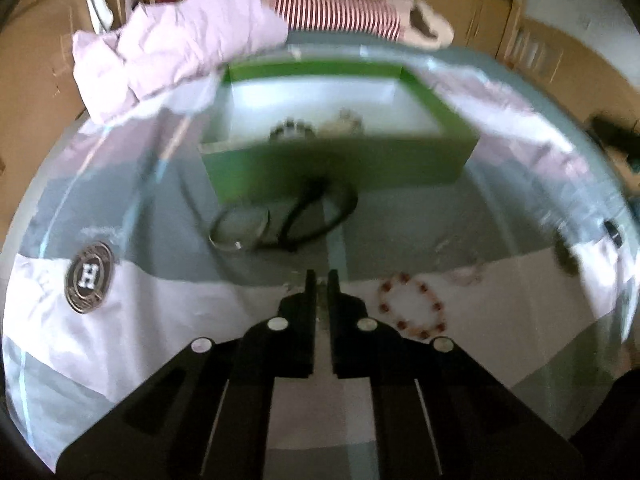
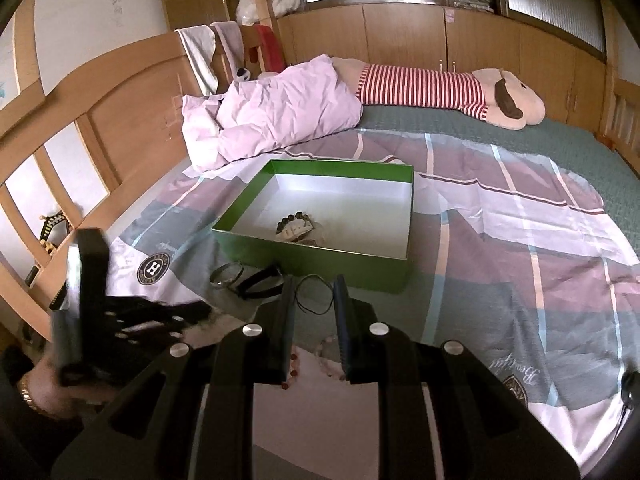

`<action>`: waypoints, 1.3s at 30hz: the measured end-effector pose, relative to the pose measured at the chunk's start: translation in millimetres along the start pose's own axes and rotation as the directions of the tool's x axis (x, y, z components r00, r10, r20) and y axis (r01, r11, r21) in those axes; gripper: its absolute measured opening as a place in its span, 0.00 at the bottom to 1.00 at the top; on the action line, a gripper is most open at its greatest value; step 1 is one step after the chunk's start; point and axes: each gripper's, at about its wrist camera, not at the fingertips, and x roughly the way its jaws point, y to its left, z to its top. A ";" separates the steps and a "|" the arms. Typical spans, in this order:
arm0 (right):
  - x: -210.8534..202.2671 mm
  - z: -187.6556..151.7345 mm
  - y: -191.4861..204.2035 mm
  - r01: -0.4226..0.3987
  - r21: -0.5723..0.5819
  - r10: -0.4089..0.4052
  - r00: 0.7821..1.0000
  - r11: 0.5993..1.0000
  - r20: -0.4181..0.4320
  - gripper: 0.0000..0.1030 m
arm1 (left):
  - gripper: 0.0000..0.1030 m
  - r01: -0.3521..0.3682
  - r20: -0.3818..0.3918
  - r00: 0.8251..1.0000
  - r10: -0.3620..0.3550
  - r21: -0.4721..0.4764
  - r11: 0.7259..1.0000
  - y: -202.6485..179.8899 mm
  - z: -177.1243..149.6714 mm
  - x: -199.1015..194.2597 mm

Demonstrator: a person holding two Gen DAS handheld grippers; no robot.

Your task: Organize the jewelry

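A bed (image 1: 100,360) covered by a plaid sheet in grey, lilac and white filled the left wrist view, which was blurred, with wooden cabinets behind. A green box (image 1: 340,164) sat open in the middle, and two pieces of jewelry lay inside near its front wall, a dark beaded bracelet (image 1: 294,130) and a paler piece (image 1: 346,120) beside it. Outside the box, just in front of it, lay a metal bangle (image 1: 238,232) and a black cord loop (image 1: 320,212). A red-beaded bracelet (image 1: 414,306) rested on the sheet just right of the left hand-held gripper (image 1: 321,280), whose fingers stood nearly together; something small may have been pinched between them, but I could not tell.

The right wrist view was sharper, showing the same bed, a crumpled lilac quilt (image 2: 272,108) and a striped plush toy (image 2: 440,88) at the far side. The green box held the small heap of jewelry (image 2: 296,226). The bangle (image 2: 226,274) and black cords (image 2: 264,284) were still outside. The right hand-held gripper (image 2: 312,284) hung released and empty above a thin black cord (image 2: 316,300), with pale and red beads partly hidden under it.

By my judgement the sorting was under halfway: a few pieces boxed, at least four left on the sheet.
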 end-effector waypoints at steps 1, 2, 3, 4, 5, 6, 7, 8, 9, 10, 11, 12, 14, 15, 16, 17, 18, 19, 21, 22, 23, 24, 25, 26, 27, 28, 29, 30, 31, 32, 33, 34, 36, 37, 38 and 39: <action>-1.3 -0.3 1.2 0.000 0.002 0.000 1.000 1.000 0.004 0.18 | 0.05 0.003 0.027 1.000 -0.003 -0.008 1.000 2.7 1.0 -12.1; -2.2 0.1 2.1 -0.002 0.002 0.002 1.000 1.000 0.007 0.18 | 0.05 0.007 0.045 0.999 -0.006 -0.019 1.000 5.5 1.8 -20.1; -3.0 0.0 3.7 -0.004 0.001 0.004 1.000 1.000 0.010 0.18 | 0.05 0.015 0.061 0.998 -0.013 -0.031 0.999 8.5 2.6 -27.7; -4.0 -0.5 5.4 -0.005 0.000 0.005 1.000 1.000 0.012 0.18 | 0.05 0.024 0.084 0.996 -0.021 -0.042 0.999 11.1 2.9 -39.2; -4.7 -1.8 8.1 -0.007 -0.005 0.007 1.000 1.000 0.011 0.18 | 0.05 0.031 0.104 0.994 -0.026 -0.042 0.999 12.1 3.2 -49.0; -6.0 -3.8 10.5 -0.007 -0.006 0.007 1.000 1.000 0.009 0.18 | 0.05 0.031 0.119 0.993 -0.027 -0.038 0.999 11.2 4.1 -56.2; -8.1 -6.0 12.7 -0.012 -0.002 0.012 1.000 1.000 0.007 0.19 | 0.05 0.025 0.144 0.989 -0.021 -0.029 0.999 9.7 2.4 -68.1; -10.4 -8.0 13.3 -0.014 0.001 0.014 1.000 1.000 0.009 0.19 | 0.05 0.024 0.161 0.987 -0.020 -0.023 0.999 8.7 1.9 -77.4; -13.7 -10.4 15.1 -0.014 0.005 0.014 1.000 1.000 0.012 0.19 | 0.05 0.030 0.177 0.984 -0.026 -0.020 0.999 7.5 1.5 -87.3; -18.0 -14.0 17.4 -0.012 0.010 0.012 1.000 1.000 0.017 0.19 | 0.05 0.033 0.189 0.982 -0.028 -0.020 0.999 7.7 1.6 -92.9; -21.0 -16.9 19.3 -0.013 0.014 0.012 1.000 1.000 0.020 0.19 | 0.05 0.035 0.209 0.977 -0.030 -0.022 0.999 7.1 1.1 -100.7; -23.1 -18.7 20.5 -0.011 0.017 0.011 1.000 1.000 0.022 0.19 | 0.05 0.037 0.220 0.975 -0.031 -0.025 0.999 6.8 0.8 -104.0; -27.4 -23.6 24.7 -0.008 0.019 0.008 1.000 1.000 0.025 0.19 | 0.05 0.044 0.239 0.970 -0.033 -0.038 0.998 7.4 1.9 -109.7; -28.4 -25.3 26.2 -0.008 0.019 0.008 1.000 1.000 0.026 0.19 | 0.05 0.040 0.243 0.970 -0.027 -0.046 0.998 8.0 2.1 -110.8; -28.8 -26.5 27.4 -0.008 0.021 0.008 1.000 1.000 0.026 0.18 | 0.05 0.036 0.241 0.970 -0.022 -0.052 0.998 8.7 2.8 -109.9; -28.3 -28.0 29.3 -0.007 0.023 0.006 1.000 1.000 0.026 0.18 | 0.05 0.035 0.235 0.972 -0.022 -0.054 0.998 8.9 3.7 -108.1; -27.0 -28.5 30.1 -0.006 0.021 0.006 1.000 1.000 0.023 0.19 | 0.05 0.036 0.232 0.972 -0.022 -0.054 0.998 8.3 4.1 -106.2; -25.3 -29.1 31.4 -0.005 0.019 0.004 1.000 1.000 0.020 0.18 | 0.05 0.035 0.229 0.973 -0.023 -0.051 0.998 7.4 4.5 -105.2; -20.2 -28.9 32.4 -0.004 0.018 0.004 1.000 1.000 0.010 0.18 | 0.05 0.032 0.231 0.973 -0.021 -0.042 0.999 5.2 5.2 -104.9; -17.9 -28.8 32.3 -0.002 0.018 0.002 1.000 1.000 0.007 0.18 | 0.05 0.033 0.232 0.973 -0.023 -0.036 0.999 4.3 5.7 -104.8; -15.6 -28.8 32.0 -0.001 0.018 0.001 1.000 1.000 0.002 0.18 | 0.05 0.035 0.233 0.972 -0.026 -0.034 0.999 4.4 5.9 -105.0; -14.6 -29.4 31.6 0.000 0.018 0.000 1.000 1.000 0.000 0.18 | 0.05 0.037 0.235 0.972 -0.028 -0.034 0.999 4.9 6.0 -105.8; -13.4 -29.8 31.5 0.000 0.018 0.000 1.000 1.000 -0.004 0.18 | 0.05 0.039 0.234 0.972 -0.030 -0.035 0.999 5.3 5.7 -106.1; -12.5 -29.7 31.5 -0.001 0.017 0.001 1.000 1.000 -0.006 0.19 | 0.05 0.041 0.233 0.972 -0.032 -0.035 0.999 6.0 5.8 -106.2; -12.1 -29.7 31.5 -0.003 0.016 0.004 1.000 1.000 -0.007 0.18 | 0.05 0.040 0.233 0.972 -0.031 -0.035 0.999 6.8 5.7 -106.2; -11.6 -29.4 32.2 -0.005 0.013 0.006 1.000 1.000 -0.007 0.18 | 0.05 0.041 0.232 0.972 -0.032 -0.035 0.999 6.6 5.6 -106.0; -11.4 -29.6 32.5 -0.005 0.011 0.005 1.000 1.000 -0.007 0.18 | 0.05 0.042 0.228 0.973 -0.033 -0.034 0.999 7.2 5.8 -105.3; -11.3 -29.5 32.8 -0.006 0.013 0.006 1.000 1.000 -0.008 0.18 | 0.05 0.041 0.227 0.973 -0.032 -0.035 0.999 7.5 5.5 -104.8; -10.8 -29.4 33.3 -0.007 0.012 0.007 1.000 1.000 -0.009 0.19 | 0.05 0.040 0.224 0.974 -0.031 -0.037 0.998 7.7 5.5 -103.7; -10.5 -29.0 33.3 -0.007 0.012 0.007 1.000 1.000 -0.009 0.19 | 0.05 0.041 0.221 0.975 -0.031 -0.037 0.998 8.1 5.9 -102.7; -10.2 -28.8 33.2 -0.007 0.012 0.007 1.000 1.000 -0.010 0.19 | 0.05 0.040 0.220 0.975 -0.032 -0.036 0.999 7.9 5.8 -102.3; -10.5 -29.0 33.3 -0.008 0.013 0.008 1.000 1.000 -0.011 0.18 | 0.05 0.041 0.220 0.975 -0.032 -0.035 0.999 7.3 5.9 -102.0; -10.5 -28.7 33.3 -0.006 0.015 0.006 1.000 1.000 -0.007 0.19 | 0.05 0.042 0.221 0.975 -0.033 -0.035 0.999 6.5 6.6 -101.7; -10.2 -28.8 33.0 -0.006 0.015 0.006 1.000 1.000 -0.008 0.19 | 0.05 0.041 0.222 0.975 -0.032 -0.036 0.999 6.2 6.6 -101.2; -9.4 -28.4 32.6 -0.006 0.018 0.006 1.000 1.000 -0.007 0.19 | 0.05 0.041 0.222 0.975 -0.031 -0.037 0.998 6.4 7.1 -100.7; -8.3 -27.7 32.0 -0.005 0.022 0.006 1.000 1.000 -0.005 0.18 | 0.05 0.040 0.221 0.975 -0.031 -0.037 0.999 6.5 7.0 -100.5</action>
